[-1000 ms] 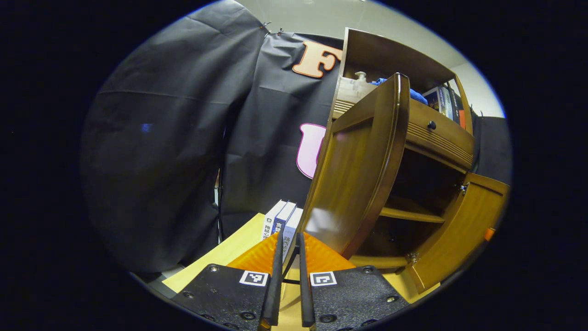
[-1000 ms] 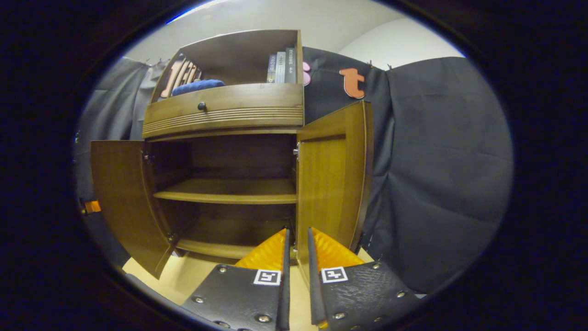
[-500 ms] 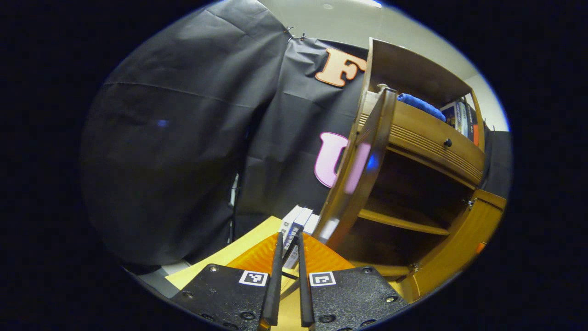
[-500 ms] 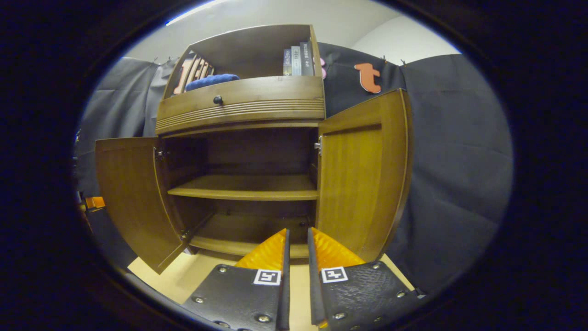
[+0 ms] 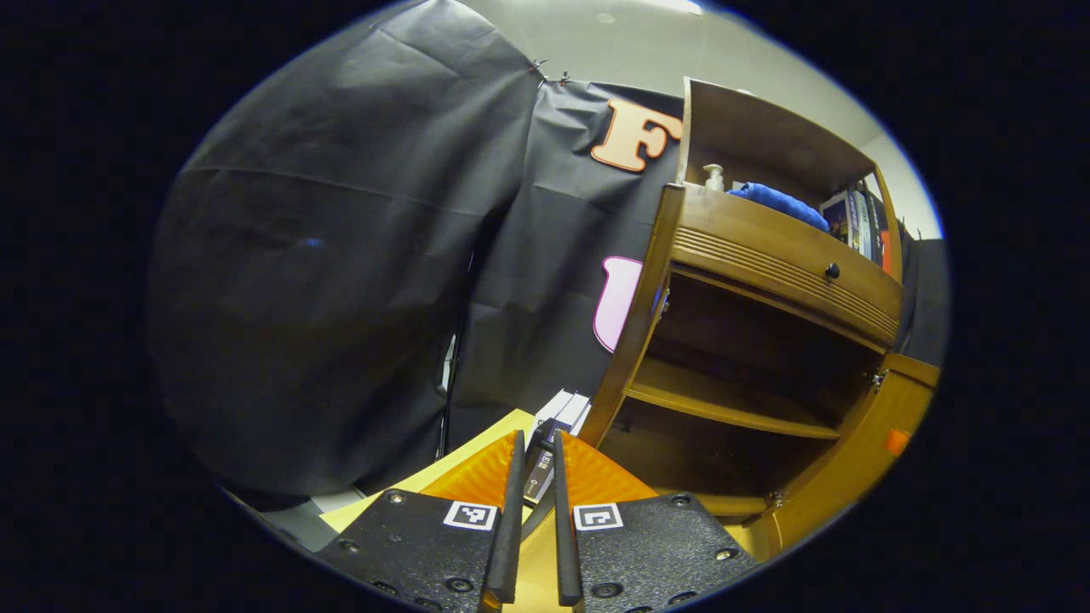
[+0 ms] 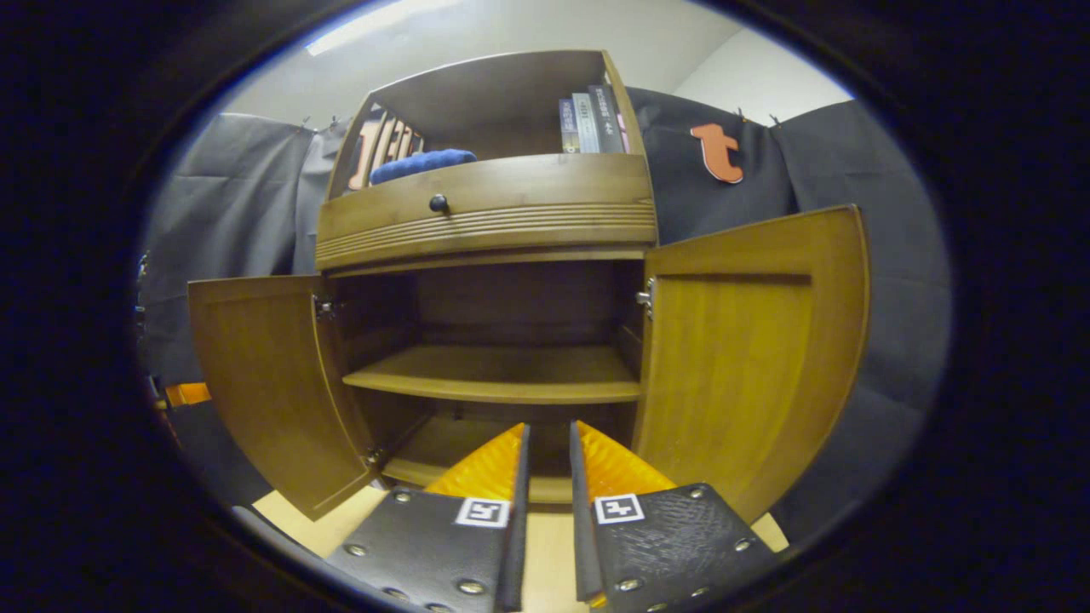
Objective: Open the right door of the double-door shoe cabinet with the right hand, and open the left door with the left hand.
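Observation:
The brown wooden shoe cabinet (image 6: 485,200) stands with both doors swung wide. In the right gripper view the left door (image 6: 255,383) and the right door (image 6: 749,383) flank the dark inside and its shelf (image 6: 502,383). My right gripper (image 6: 547,430) hangs low before the opening, shut to a thin slit with nothing in it, apart from both doors. In the left gripper view the left door (image 5: 634,358) shows edge-on and the right door (image 5: 851,460) stands beyond. My left gripper (image 5: 535,438) is low and left of that door, shut on nothing.
Several books (image 5: 562,409) stand on the pale wooden base (image 5: 460,464) beside the cabinet's left side. Above the drawer knob (image 6: 438,203), the top shelf holds a blue cloth (image 6: 421,162), books (image 6: 588,123) and a pump bottle (image 5: 714,176). Black cloth hangs on both sides.
The left door has gone from showing its broad face to edge-on in the left gripper view. The right door has swung wider to the right. Both grippers stay narrow.

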{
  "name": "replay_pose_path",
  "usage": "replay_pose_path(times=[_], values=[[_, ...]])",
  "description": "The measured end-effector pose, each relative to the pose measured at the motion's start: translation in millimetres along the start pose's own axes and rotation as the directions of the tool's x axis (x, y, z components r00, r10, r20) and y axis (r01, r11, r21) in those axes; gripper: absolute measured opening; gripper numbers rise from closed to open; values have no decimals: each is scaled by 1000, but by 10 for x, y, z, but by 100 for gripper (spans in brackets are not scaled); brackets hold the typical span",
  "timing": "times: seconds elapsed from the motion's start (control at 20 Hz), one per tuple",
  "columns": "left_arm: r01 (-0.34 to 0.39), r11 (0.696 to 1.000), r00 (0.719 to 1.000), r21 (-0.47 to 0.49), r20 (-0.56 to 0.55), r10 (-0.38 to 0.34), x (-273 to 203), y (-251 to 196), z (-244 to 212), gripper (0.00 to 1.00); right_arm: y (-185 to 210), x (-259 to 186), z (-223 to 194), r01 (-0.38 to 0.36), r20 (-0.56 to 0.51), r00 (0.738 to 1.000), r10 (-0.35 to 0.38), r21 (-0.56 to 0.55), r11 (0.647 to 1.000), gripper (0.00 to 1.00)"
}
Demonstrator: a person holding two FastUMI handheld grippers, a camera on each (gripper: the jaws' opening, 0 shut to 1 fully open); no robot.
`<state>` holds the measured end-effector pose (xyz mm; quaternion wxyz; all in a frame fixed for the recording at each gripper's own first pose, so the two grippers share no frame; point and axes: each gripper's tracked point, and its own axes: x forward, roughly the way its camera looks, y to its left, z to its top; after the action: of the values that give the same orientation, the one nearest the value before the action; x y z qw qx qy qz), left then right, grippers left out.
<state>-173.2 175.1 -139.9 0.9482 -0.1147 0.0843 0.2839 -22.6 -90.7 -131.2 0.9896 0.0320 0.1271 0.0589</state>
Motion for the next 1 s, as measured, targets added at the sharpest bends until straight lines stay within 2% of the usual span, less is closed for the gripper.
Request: replay_pose_path(times=[0.25, 0.4, 0.55, 0.6, 0.65, 0.8, 0.85, 0.9, 1.0], values=[[-23, 1000, 1000, 13, 11, 23, 6, -18, 56, 19, 174, 49, 216, -30, 55, 998, 29, 15, 999, 100], [-72, 997, 997, 31, 10, 72, -47, 7, 132, 19, 212, 73, 180, -44, 41, 998, 44, 7, 999, 98], [-89, 989, 992, 116, 96, 78, -227, -292, 413, 19, 209, 77, 120, -56, 21, 998, 56, 14, 998, 100], [-78, 986, 992, 144, 108, 63, -251, -421, 469, 10, 196, 77, 125, -55, 22, 998, 55, 14, 998, 100], [-59, 985, 992, 162, 118, 40, -274, -566, 524, 19, 185, 70, 138, -55, 24, 998, 54, 13, 998, 97], [55, 983, 992, 174, 104, -74, -238, -1227, 544, 19, 157, 57, 249, -52, 44, 998, 52, -4, 999, 97], [93, 980, 989, 176, 101, -112, -219, -1459, 522, 10, 144, 45, 313, -47, 55, 997, 48, -12, 999, 98], [158, 971, 979, 180, 101, -178, -213, -1760, 498, 19, 132, 36, 386, -43, 70, 997, 45, -22, 999, 100], [284, 937, 949, 204, 79, -305, -237, -2400, 412, 19, 107, 15, 568, -29, 102, 994, 33, -41, 999, 100]])
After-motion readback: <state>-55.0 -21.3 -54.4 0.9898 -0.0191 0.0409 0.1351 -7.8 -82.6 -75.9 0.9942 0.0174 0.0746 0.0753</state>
